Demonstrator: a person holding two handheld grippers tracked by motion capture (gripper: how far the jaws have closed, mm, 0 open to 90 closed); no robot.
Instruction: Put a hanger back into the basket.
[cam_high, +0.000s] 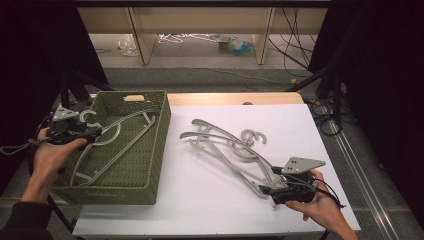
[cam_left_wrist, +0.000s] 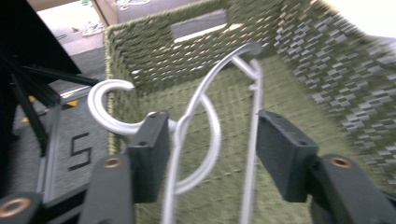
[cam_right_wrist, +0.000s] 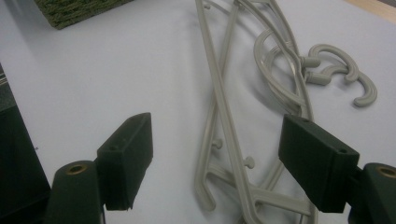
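A grey plastic hanger (cam_high: 122, 137) lies tilted inside a green woven basket (cam_high: 161, 145) at the table's left. Its hook (cam_high: 89, 118) sticks out over the basket's left rim. My left gripper (cam_high: 94, 131) is open astride the hanger's neck (cam_left_wrist: 184, 123), and the left pad (cam_left_wrist: 150, 156) touches it just below the hook (cam_left_wrist: 100, 105). Two more grey hangers (cam_high: 225, 145) lie overlapped on the white tabletop, hooks (cam_right_wrist: 336, 65) pointing away. My right gripper (cam_high: 270, 186) hovers open over their near ends (cam_right_wrist: 224, 154), a jaw on each side.
The basket's wall (cam_left_wrist: 327, 60) rises close on the left gripper's right. White tabletop (cam_high: 200, 195) stretches between basket and hangers. Behind the table lie floor clutter (cam_high: 235, 46) and shelf legs. Cables (cam_high: 325, 117) run along the right side, by black curtains.
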